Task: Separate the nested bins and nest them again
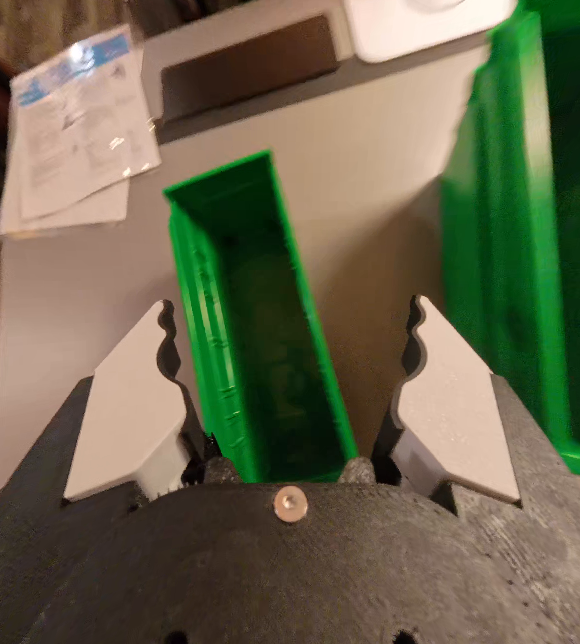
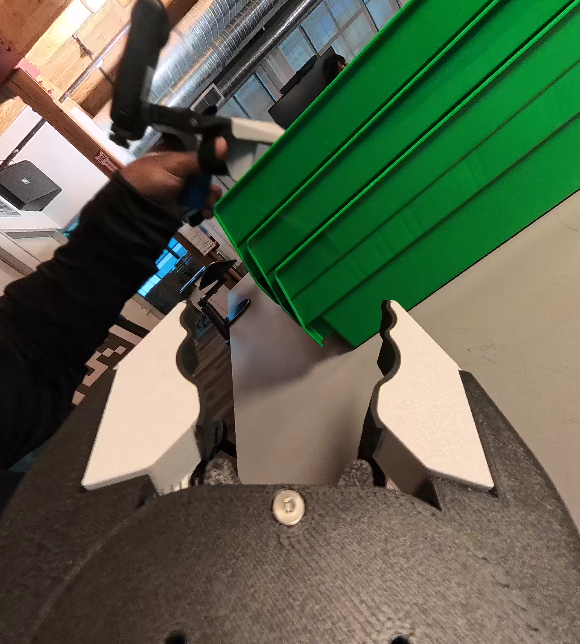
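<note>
In the left wrist view a narrow green bin (image 1: 264,313) stands open-side-up on the pale table (image 1: 368,174), between the fingers of my left gripper (image 1: 292,301). The jaws are wide open; the left pad is close to the bin's wall and the right pad is well clear of it. A larger green bin (image 1: 525,244) looms blurred at the right. In the right wrist view my right gripper (image 2: 286,305) is open and empty, just in front of a stack of nested green bins (image 2: 421,209) on the table (image 2: 525,348). A hand (image 2: 156,174) in a black sleeve holds the left gripper beyond the stack.
Papers in a clear sleeve (image 1: 79,132) lie at the table's far left. A dark flat slab (image 1: 246,66) and a white object (image 1: 414,28) sit at the back. The table's edge (image 2: 236,383) runs just left of my right gripper, with floor beyond.
</note>
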A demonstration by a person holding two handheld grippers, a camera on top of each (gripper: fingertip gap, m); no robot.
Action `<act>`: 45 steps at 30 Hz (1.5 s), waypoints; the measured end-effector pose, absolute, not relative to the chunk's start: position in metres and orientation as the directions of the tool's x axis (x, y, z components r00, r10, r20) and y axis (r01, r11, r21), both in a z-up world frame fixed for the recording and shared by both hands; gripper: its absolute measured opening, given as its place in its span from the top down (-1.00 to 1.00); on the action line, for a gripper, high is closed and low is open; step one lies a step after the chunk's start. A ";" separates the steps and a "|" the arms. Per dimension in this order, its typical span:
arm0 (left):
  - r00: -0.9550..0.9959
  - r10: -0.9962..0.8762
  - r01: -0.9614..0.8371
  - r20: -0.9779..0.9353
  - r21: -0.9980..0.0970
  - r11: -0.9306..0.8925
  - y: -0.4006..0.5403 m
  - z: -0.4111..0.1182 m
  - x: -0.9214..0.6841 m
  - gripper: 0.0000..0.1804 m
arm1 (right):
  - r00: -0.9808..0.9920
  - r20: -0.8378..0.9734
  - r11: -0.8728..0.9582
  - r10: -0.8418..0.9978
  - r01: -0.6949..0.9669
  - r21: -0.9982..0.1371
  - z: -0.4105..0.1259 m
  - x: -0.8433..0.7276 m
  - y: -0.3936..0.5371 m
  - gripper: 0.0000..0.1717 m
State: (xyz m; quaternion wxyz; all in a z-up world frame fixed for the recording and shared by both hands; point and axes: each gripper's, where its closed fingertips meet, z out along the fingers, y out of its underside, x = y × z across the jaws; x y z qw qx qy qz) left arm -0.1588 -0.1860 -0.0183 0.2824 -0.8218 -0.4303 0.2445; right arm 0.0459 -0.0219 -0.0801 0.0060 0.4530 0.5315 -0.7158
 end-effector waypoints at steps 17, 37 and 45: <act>0.755 0.653 0.536 -0.059 -0.519 -0.666 -0.023 -0.046 -0.099 -0.50 | -0.602 -0.660 -0.455 0.449 0.481 -0.749 -0.076 0.049 -0.019 -0.23; 0.752 0.658 0.549 -0.036 -0.518 -0.656 -0.022 -0.042 -0.099 -0.12 | -0.601 -0.662 -0.455 0.448 0.484 -0.747 -0.076 0.049 -0.019 -0.22; 0.737 0.675 0.591 0.032 -0.515 -0.621 -0.025 -0.039 -0.098 -0.09 | -0.604 -0.661 -0.454 0.445 0.484 -0.748 -0.076 0.049 -0.020 -0.22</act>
